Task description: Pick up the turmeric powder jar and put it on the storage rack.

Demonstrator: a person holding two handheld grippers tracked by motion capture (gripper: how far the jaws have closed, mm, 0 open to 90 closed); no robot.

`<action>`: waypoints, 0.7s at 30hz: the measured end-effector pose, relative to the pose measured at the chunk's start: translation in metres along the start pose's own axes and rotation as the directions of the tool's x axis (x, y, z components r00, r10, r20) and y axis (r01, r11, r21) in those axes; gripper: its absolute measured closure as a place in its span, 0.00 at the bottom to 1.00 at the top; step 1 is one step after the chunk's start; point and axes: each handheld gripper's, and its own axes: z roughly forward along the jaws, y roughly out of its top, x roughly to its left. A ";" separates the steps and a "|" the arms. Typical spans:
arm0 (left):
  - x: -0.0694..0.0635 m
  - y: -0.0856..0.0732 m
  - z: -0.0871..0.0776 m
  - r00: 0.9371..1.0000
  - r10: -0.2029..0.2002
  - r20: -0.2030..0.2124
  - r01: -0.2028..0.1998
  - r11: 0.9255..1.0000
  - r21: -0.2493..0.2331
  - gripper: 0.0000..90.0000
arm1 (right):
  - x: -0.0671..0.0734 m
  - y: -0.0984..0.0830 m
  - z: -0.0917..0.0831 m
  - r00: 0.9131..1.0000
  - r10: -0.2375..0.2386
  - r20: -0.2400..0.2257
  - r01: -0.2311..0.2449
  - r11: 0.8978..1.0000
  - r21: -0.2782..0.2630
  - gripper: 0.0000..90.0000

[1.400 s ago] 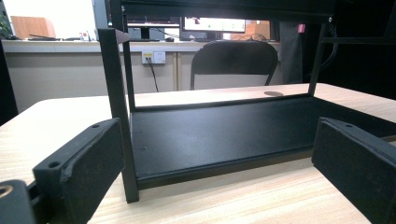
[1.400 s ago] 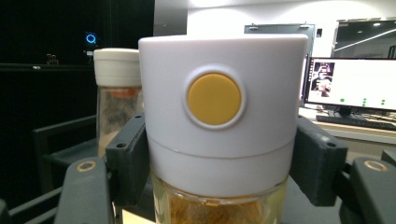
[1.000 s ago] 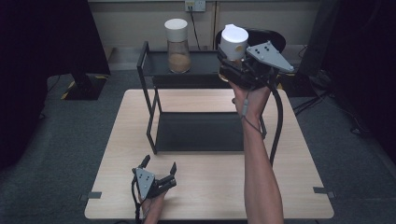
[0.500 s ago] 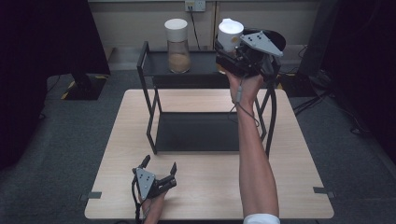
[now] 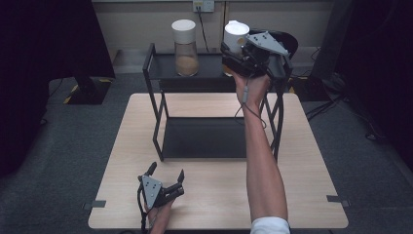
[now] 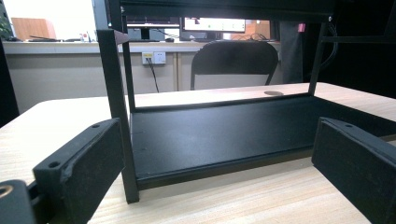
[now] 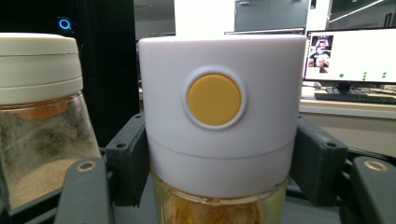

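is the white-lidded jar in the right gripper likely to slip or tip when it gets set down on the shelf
The jar looks rigid, and the right gripper clamps its smooth lid rather than the glass, so some slipping is possible. It is tall with a bulky lid, so probably tippy. The partial fill low down may steady it. The other jar stands close, so a bump is a risk.

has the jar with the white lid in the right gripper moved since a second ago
Yes. The held jar has shifted left along the rack's top shelf, closer to the other jar standing there, with the right gripper clamped on it.
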 end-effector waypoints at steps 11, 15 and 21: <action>0.000 0.000 0.000 1.000 0.001 0.000 -0.001 1.000 -0.001 0.02 | 0.004 -0.002 0.002 1.000 -0.014 0.011 0.014 1.000 -0.002 0.33; 0.000 0.000 0.000 1.000 0.001 -0.001 -0.001 1.000 0.000 0.02 | 0.004 0.001 0.004 1.000 -0.019 0.012 0.019 1.000 0.009 0.33; -0.001 0.000 0.000 1.000 -0.005 -0.004 0.005 1.000 0.001 0.03 | 0.005 0.000 0.003 1.000 -0.023 0.017 0.023 1.000 0.003 0.32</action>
